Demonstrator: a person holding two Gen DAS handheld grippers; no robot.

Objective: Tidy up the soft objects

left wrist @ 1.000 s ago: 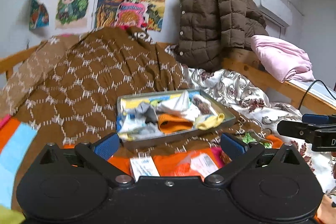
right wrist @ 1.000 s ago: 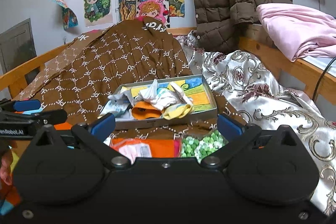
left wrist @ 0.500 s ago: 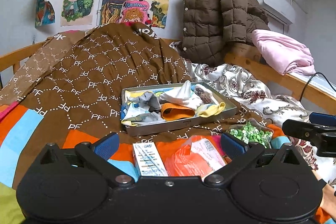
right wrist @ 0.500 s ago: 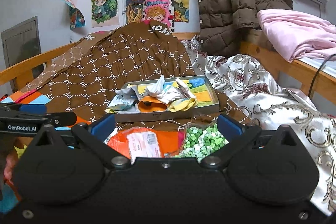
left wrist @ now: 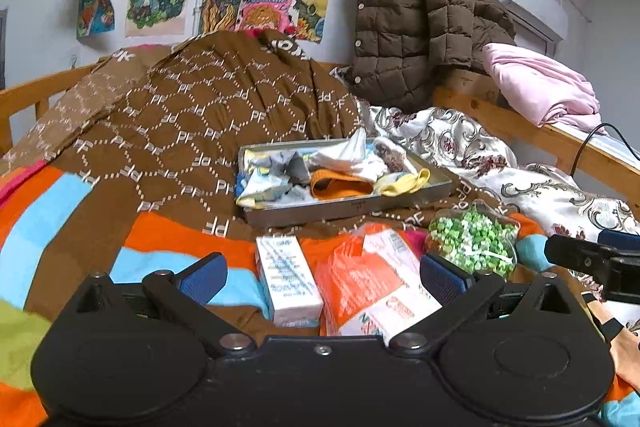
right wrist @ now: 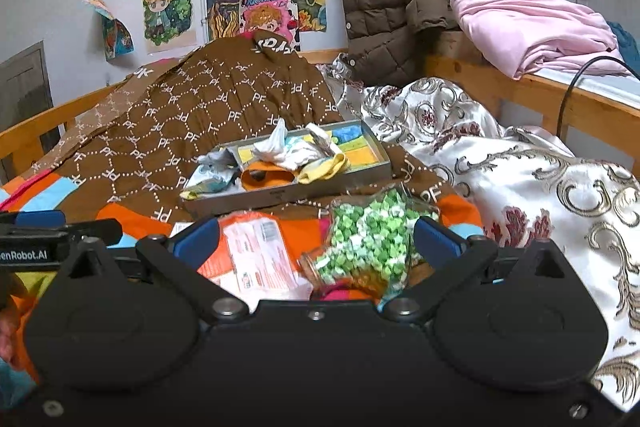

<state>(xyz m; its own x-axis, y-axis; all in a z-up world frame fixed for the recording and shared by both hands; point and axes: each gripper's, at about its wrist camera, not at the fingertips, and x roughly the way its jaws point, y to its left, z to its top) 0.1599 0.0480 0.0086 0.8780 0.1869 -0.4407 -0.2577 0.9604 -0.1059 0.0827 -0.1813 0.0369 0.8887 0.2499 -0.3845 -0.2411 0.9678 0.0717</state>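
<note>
Left gripper (left wrist: 322, 273) wide, empty, low over carton (left wrist: 288, 281) and orange packet (left wrist: 372, 283). Right gripper (right wrist: 316, 241) equally wide, empty, over same packet and candy bag (right wrist: 368, 239). Socks (left wrist: 340, 173) heaped in tray (left wrist: 344, 207) farther back on brown quilt (left wrist: 192, 131). Risks: catching slick packets instead of cloth; dragging several tangled socks at once; tipping tray on soft bedding; grippers colliding, being near each other. Hard to make out: sock count, tray's floor, lower edges of packets behind gripper bodies.

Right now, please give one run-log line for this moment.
left tool: open, empty | right tool: open, empty | socks: in grey tray
</note>
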